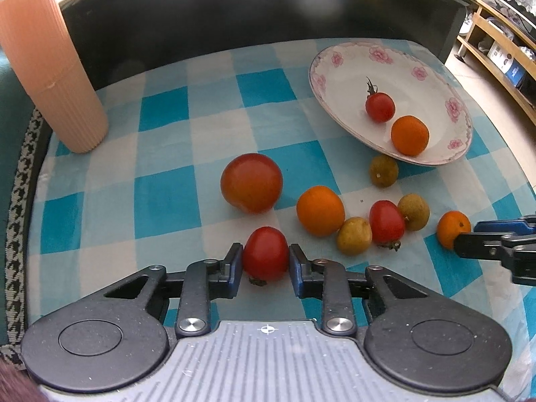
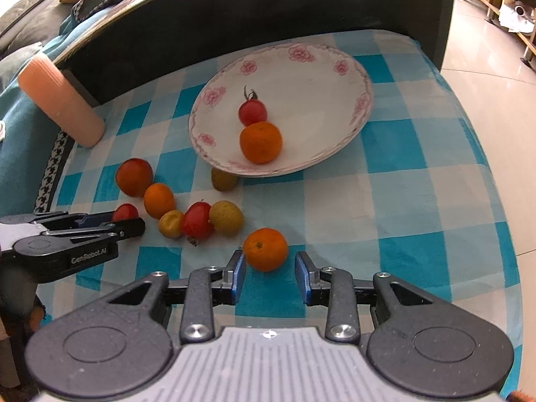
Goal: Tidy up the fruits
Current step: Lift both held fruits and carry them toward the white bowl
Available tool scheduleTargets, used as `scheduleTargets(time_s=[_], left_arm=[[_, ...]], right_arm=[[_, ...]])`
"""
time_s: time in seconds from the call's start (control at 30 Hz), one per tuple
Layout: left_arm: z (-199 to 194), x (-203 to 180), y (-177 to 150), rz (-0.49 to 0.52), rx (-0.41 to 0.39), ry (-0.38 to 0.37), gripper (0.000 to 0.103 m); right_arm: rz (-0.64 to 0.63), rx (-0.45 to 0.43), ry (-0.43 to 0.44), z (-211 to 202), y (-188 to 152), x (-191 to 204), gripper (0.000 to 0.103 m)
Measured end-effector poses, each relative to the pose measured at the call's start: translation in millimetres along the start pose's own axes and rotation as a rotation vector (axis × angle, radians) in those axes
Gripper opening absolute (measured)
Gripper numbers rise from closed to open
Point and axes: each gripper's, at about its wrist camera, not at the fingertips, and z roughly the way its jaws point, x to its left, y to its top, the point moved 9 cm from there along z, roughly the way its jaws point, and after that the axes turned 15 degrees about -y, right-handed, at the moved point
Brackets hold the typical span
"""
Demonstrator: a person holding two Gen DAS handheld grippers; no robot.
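Note:
A floral white plate (image 1: 338, 100) (image 2: 328, 100) holds a small red tomato (image 1: 380, 106) and an orange (image 1: 409, 135). Several loose fruits lie on the checked cloth in front of it. My left gripper (image 1: 265, 257) is shut on a red tomato (image 1: 265, 253), its pads touching both sides, low on the cloth. My right gripper (image 2: 269, 263) is open around a small orange (image 2: 265, 249); the left pad touches it and the right pad stands apart. That orange (image 1: 453, 228) also shows in the left wrist view.
A large orange-red tomato (image 1: 251, 182), an orange (image 1: 320, 210), a red tomato (image 1: 387, 221) and three yellow-green fruits (image 1: 354, 235) lie between the grippers and the plate. A ribbed peach cylinder (image 1: 50, 67) stands at the back left. A dark wall runs behind the table.

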Motion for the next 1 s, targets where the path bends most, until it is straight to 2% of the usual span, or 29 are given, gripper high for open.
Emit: scheduleTargets(time_s=[0.17, 0.5, 0.67, 1.0], left_arm=[[0.8, -0.5, -1.0, 0.007, 0.001, -0.001, 0.037], [3.3, -0.9, -1.9, 0.001, 0.001, -0.002, 0.037], [2.3, -2.1, -2.7, 0.008, -0.001, -0.001, 0.038], [-1.2, -3.0, -2.2, -0.003, 0.002, -0.030, 0.037]], right_arm=[[-0.017, 0.018, -0.009, 12.6, -3.9, 5.3, 0.047], [-0.061, -0.003, -0.029, 12.2, -3.2, 7.7, 0.047], [-0.068, 0.009, -0.030, 10.6, -3.8, 1.6, 0.041], [-0.044, -0.011, -0.015, 2.9, 2.2, -7.3, 0.040]])
